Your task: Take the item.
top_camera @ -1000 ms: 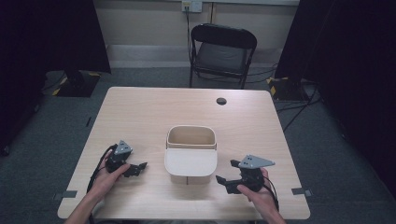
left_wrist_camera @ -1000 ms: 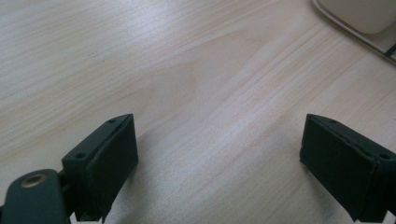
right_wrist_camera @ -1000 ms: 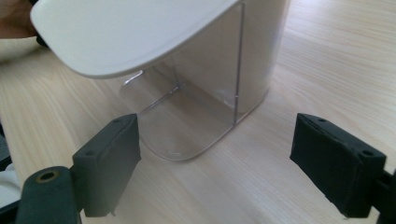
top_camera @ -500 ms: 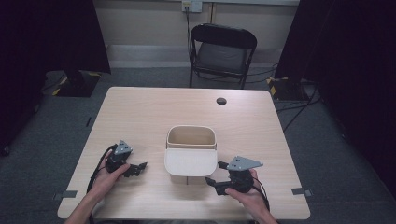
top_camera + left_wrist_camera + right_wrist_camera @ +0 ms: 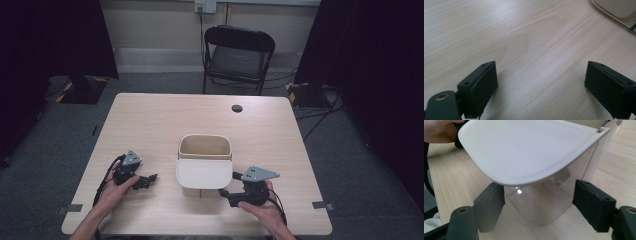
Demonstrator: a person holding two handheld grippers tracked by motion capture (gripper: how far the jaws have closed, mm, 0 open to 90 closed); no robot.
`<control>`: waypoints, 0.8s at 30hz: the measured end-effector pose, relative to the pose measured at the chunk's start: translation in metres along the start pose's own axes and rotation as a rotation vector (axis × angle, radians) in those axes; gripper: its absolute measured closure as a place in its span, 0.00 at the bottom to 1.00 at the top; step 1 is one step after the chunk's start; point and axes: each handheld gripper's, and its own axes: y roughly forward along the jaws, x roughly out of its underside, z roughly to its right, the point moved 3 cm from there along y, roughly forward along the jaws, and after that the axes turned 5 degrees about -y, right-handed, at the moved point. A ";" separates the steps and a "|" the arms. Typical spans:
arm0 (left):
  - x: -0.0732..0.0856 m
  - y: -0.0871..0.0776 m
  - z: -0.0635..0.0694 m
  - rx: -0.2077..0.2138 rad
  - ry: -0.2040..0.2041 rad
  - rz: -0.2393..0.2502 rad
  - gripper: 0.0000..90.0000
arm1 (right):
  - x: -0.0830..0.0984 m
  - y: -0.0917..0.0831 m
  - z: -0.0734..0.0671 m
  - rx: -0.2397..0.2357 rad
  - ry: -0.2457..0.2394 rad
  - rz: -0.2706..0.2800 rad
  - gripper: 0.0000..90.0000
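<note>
A cream bin point(image 5: 205, 147) stands mid-table with its lid point(image 5: 204, 173) swung out toward me. My right gripper point(image 5: 229, 184) lies at the lid's front right corner. In the right gripper view the lid point(image 5: 529, 147) hangs over a clear lower part point(image 5: 541, 200) of the bin. That clear part sits between the jaws of my right gripper point(image 5: 539, 205), which have just been closing; I see no pad pressing on it. My left gripper point(image 5: 148, 180) rests on the table left of the bin, open with bare wood between the jaws of the left gripper point(image 5: 541, 85).
The wooden table point(image 5: 150, 120) has a small black round cap point(image 5: 237, 108) near its far edge. A black folding chair point(image 5: 239, 55) stands behind the table. Dark curtains hang at both sides. The bin's corner point(image 5: 616, 7) shows far right in the left gripper view.
My right gripper has slid left to the bin's lid, and its jaws look narrower. The left hand and gripper have stayed put.
</note>
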 end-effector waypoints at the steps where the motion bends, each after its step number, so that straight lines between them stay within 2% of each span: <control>1: 0.000 0.000 0.000 0.001 0.000 0.000 0.12 | 0.000 0.000 0.000 -0.002 0.003 0.001 0.28; 8: 0.000 0.000 -0.001 -0.004 0.012 -0.001 0.11 | -0.001 0.000 0.000 -0.015 0.005 0.003 0.30; 9: 0.000 0.000 0.000 -0.001 0.001 0.001 0.11 | -0.002 -0.001 0.000 -0.015 0.006 0.005 0.31; 12: 0.000 0.000 0.000 -0.002 0.004 0.000 0.11 | -0.003 -0.002 0.001 -0.022 0.012 0.015 0.31; 24: 0.000 0.000 -0.001 -0.004 0.007 0.000 0.11 | -0.004 -0.003 0.000 -0.012 0.007 0.031 0.28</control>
